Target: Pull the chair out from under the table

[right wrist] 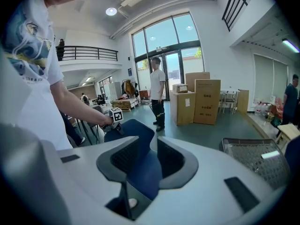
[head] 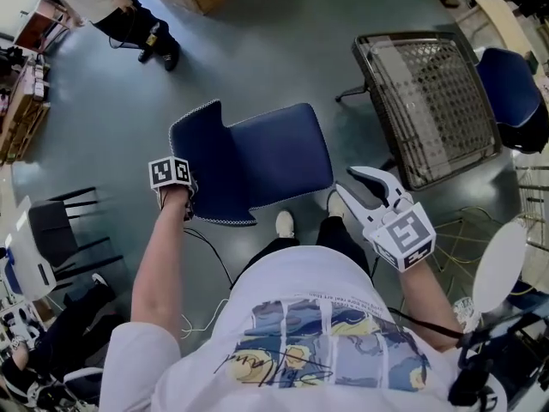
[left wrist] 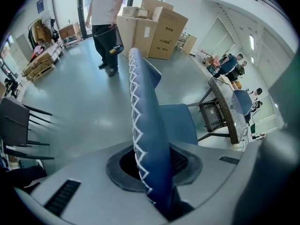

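Head view, left to right. Far left: black chair [head: 56, 230] on grey floor [head: 257, 50], bystander [head: 129, 11] beyond it at the top.

Next: left gripper [head: 187, 202], pointing steeply down, jaws clamped on the white-stitched edge [left wrist: 140, 125] of the blue chair [head: 257, 157]. In left gripper view, blue padding fills the gap between the pads.

Centre: blue chair standing free on open floor just ahead of the wearer's feet, wholly out from under the table [head: 429, 101], with a strip of bare floor between the two.

Right of the seat: right gripper [head: 347, 183], jaws spread apart and gripping nothing, near the chair's right side but not touching it. In right gripper view, only the chair's blue shows through the gap.

Further right, the table with its woven mesh top — and past it, at the frame edge, a second blue chair [head: 512, 84].
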